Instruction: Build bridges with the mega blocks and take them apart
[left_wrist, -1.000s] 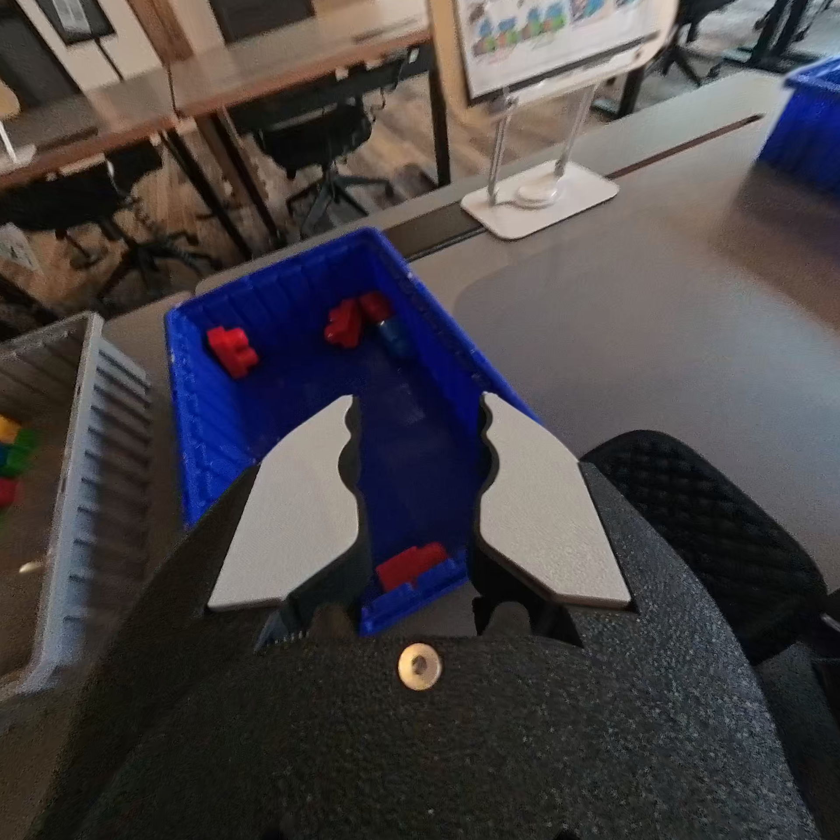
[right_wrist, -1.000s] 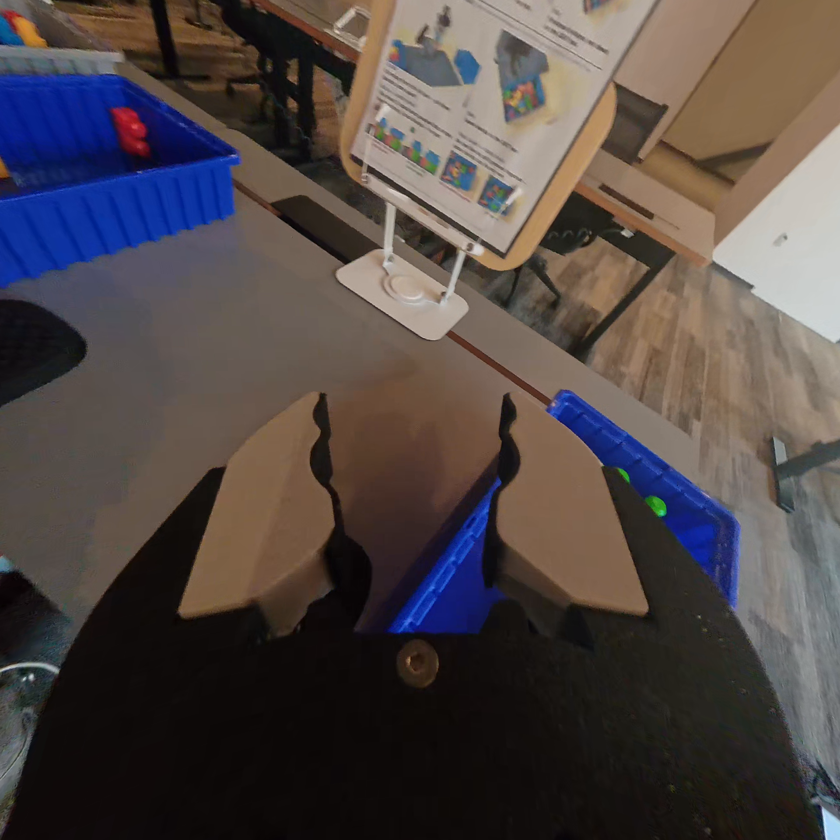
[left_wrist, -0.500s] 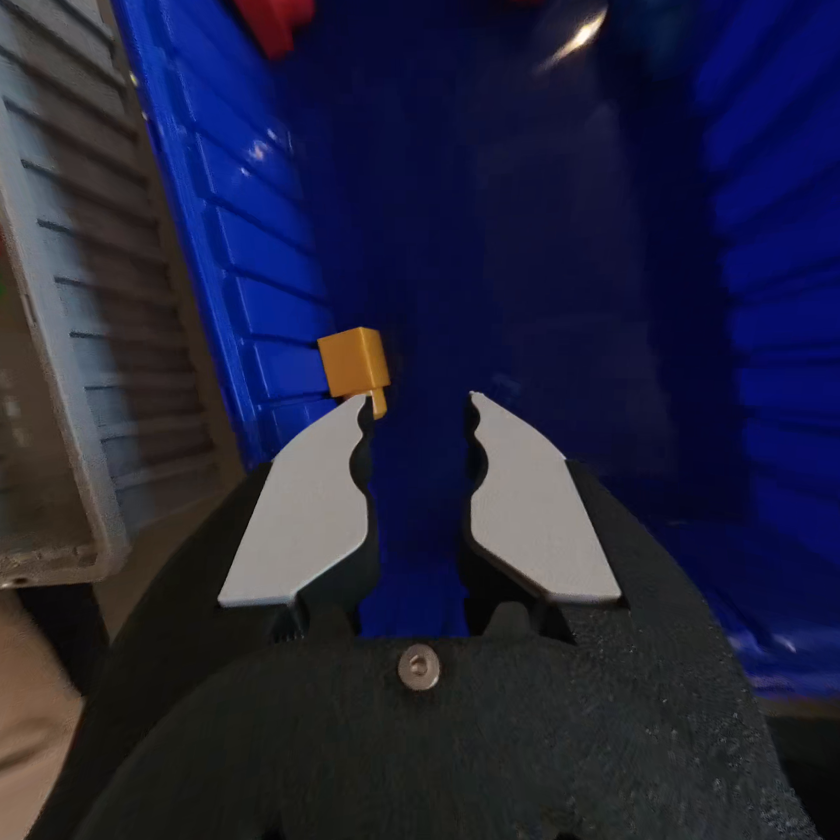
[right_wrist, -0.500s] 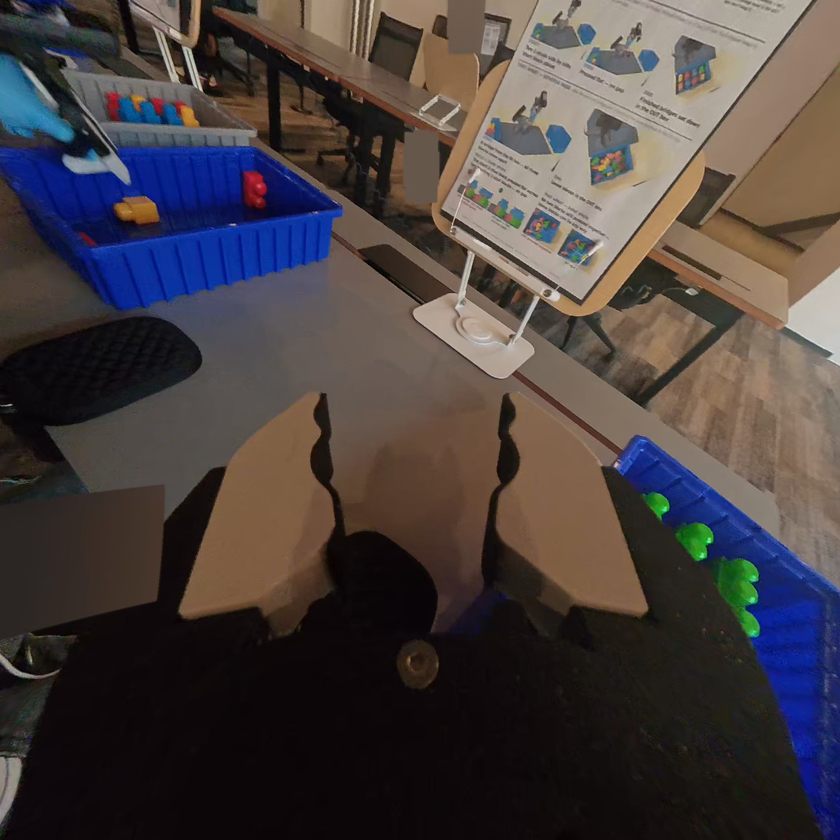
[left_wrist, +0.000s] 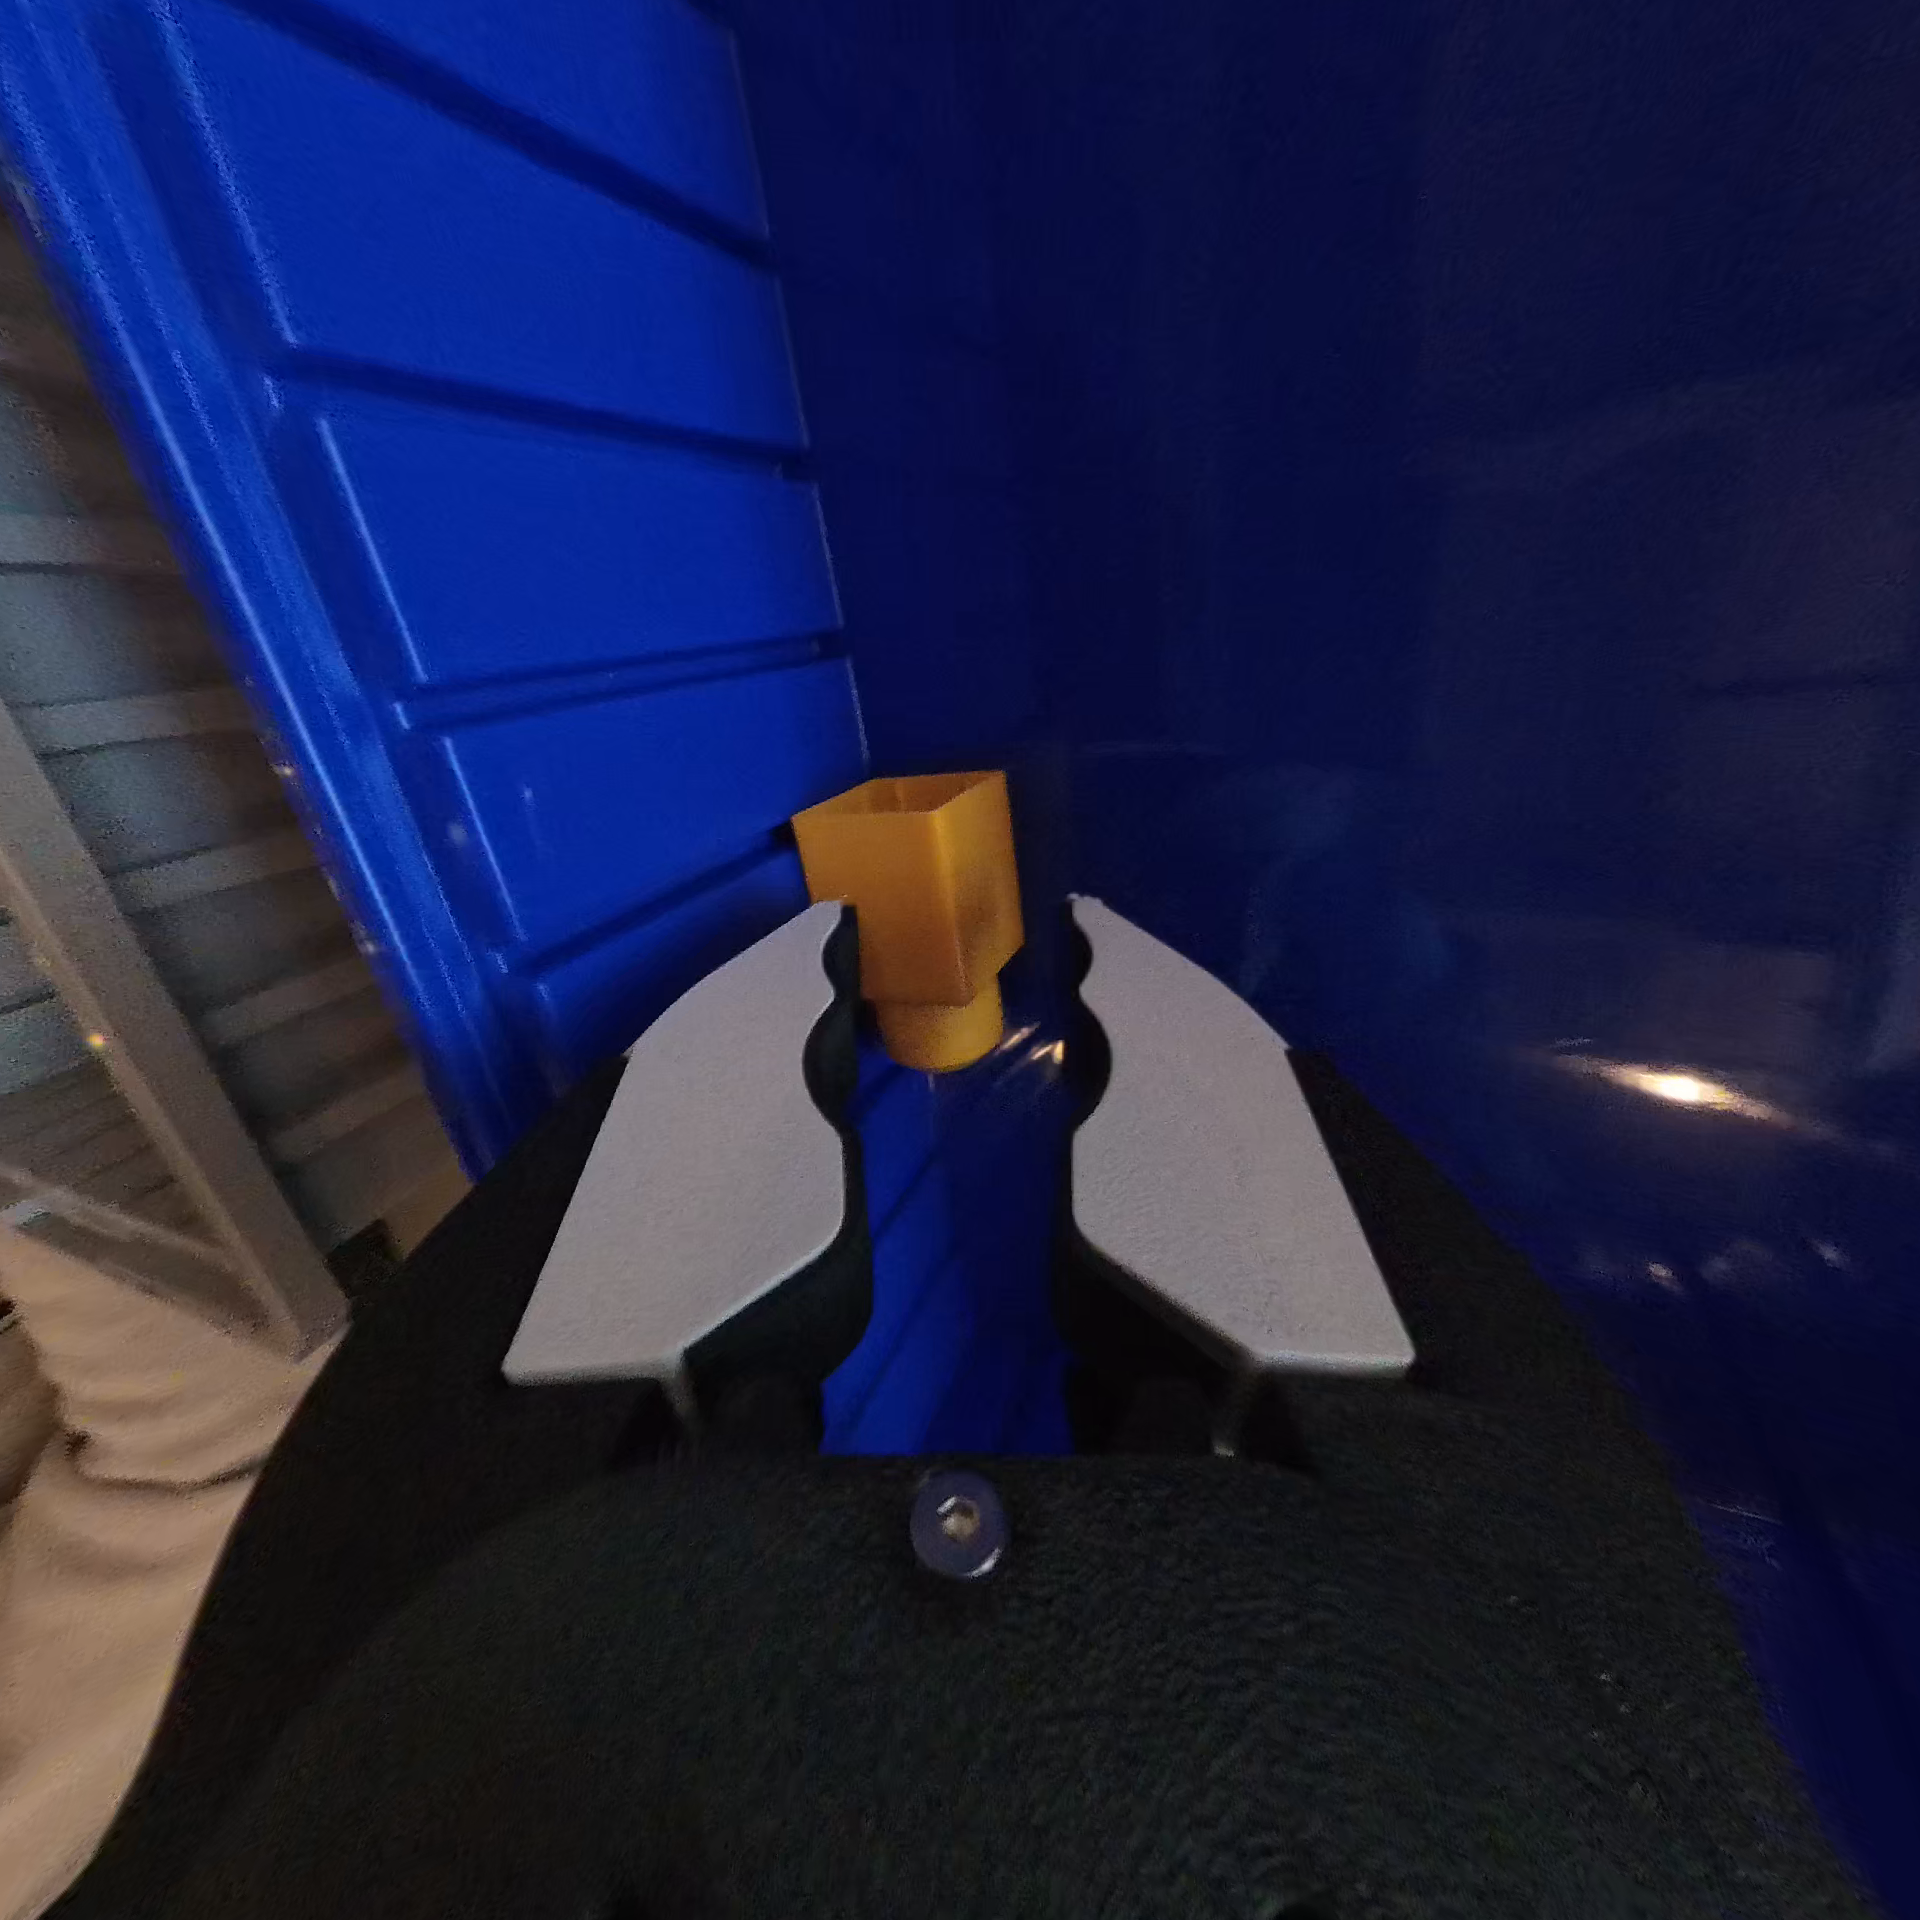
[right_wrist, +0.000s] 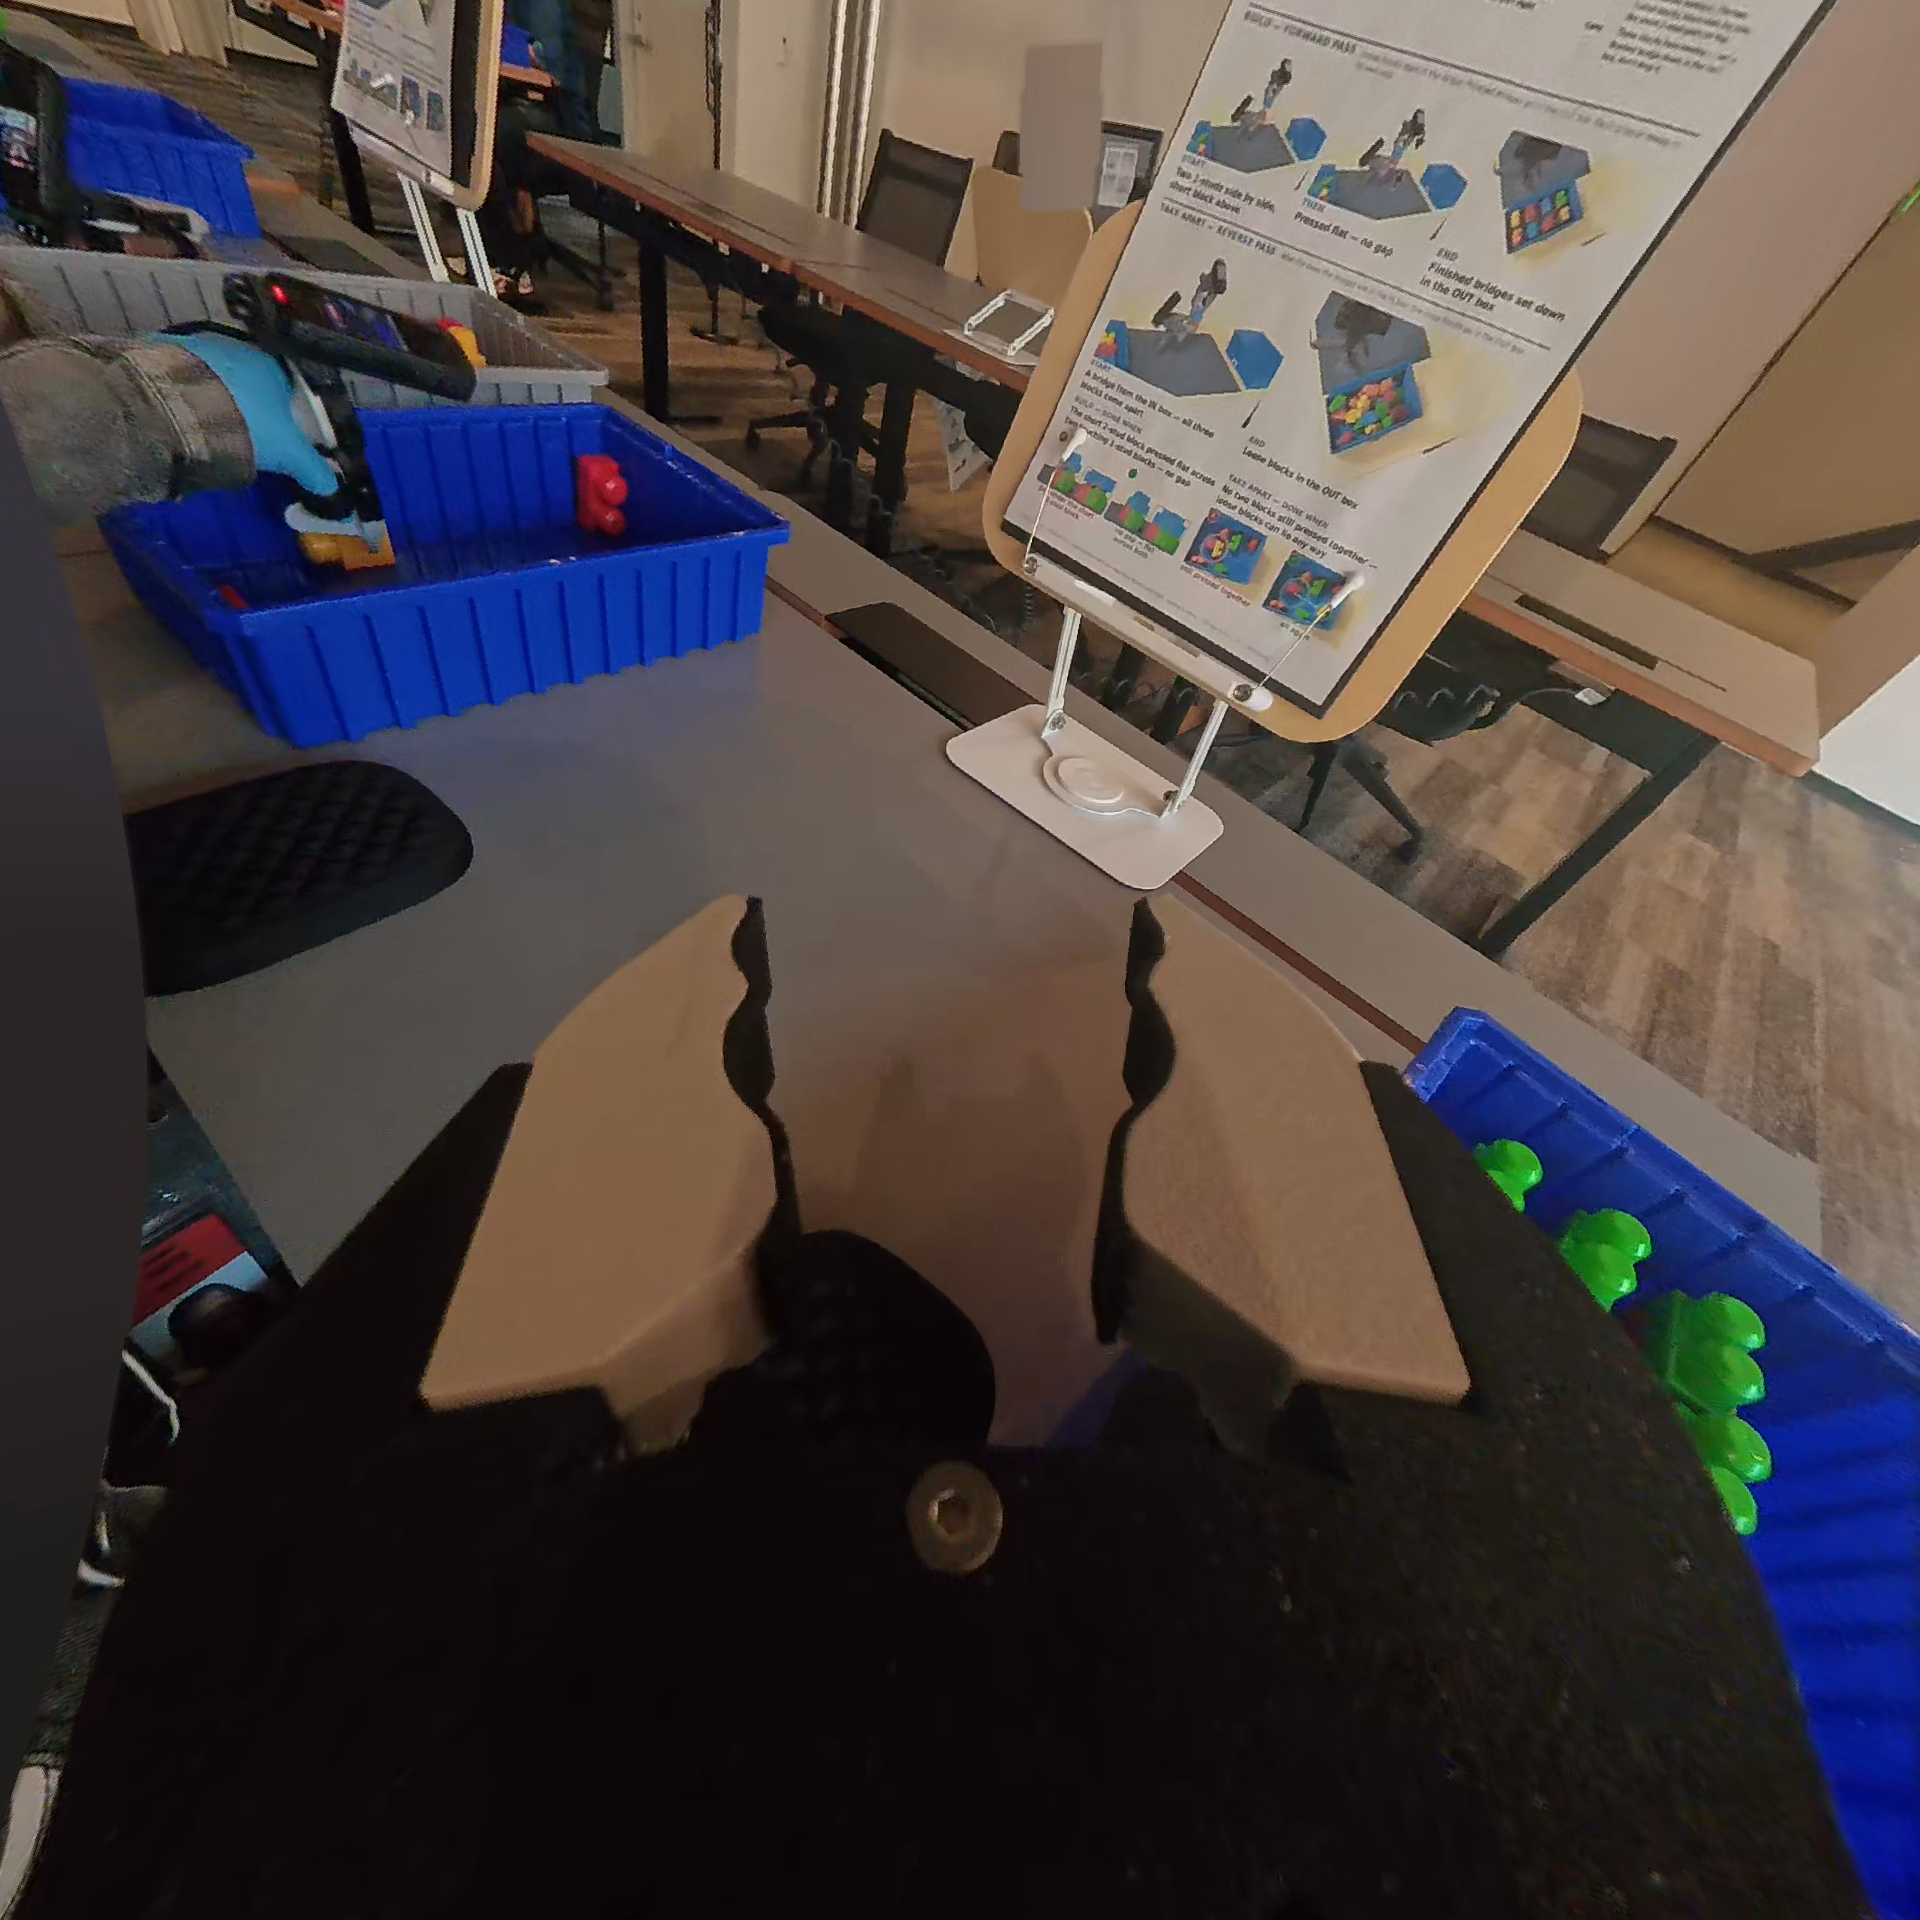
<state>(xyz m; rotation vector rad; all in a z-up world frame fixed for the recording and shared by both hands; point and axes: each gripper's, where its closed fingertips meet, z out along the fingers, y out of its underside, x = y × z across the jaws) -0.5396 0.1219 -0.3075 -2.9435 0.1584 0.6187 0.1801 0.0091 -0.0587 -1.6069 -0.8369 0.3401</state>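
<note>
In the left wrist view my left gripper (left_wrist: 956, 912) is down inside a blue bin (left_wrist: 571, 520). A small orange block (left_wrist: 914, 894) lies on the bin floor between its fingertips, stud towards the camera. The left finger touches the block and a thin gap shows at the right finger; the jaws are part open. The right wrist view shows this gripper (right_wrist: 332, 514) far off, in a blue-gloved hand, over the orange block (right_wrist: 348, 548) in the bin (right_wrist: 468, 644). A red block (right_wrist: 601, 494) lies there too. My right gripper (right_wrist: 945, 914) is open and empty above the grey table (right_wrist: 727, 810).
A second blue bin (right_wrist: 1507, 1081) with green blocks (right_wrist: 1704, 1351) sits at the right edge. An instruction board on a white stand (right_wrist: 1299, 364) stands at the table's back. A black mat (right_wrist: 281, 862) lies left. A grey bin (right_wrist: 520, 343) stands behind the left blue bin. One gripper's finger ends stand about 75 cm off the other's.
My left gripper has dropped into the blue bin and closed in on the orange block, which now sits between its tips. My right gripper has drawn back and tilted up, staying open.
</note>
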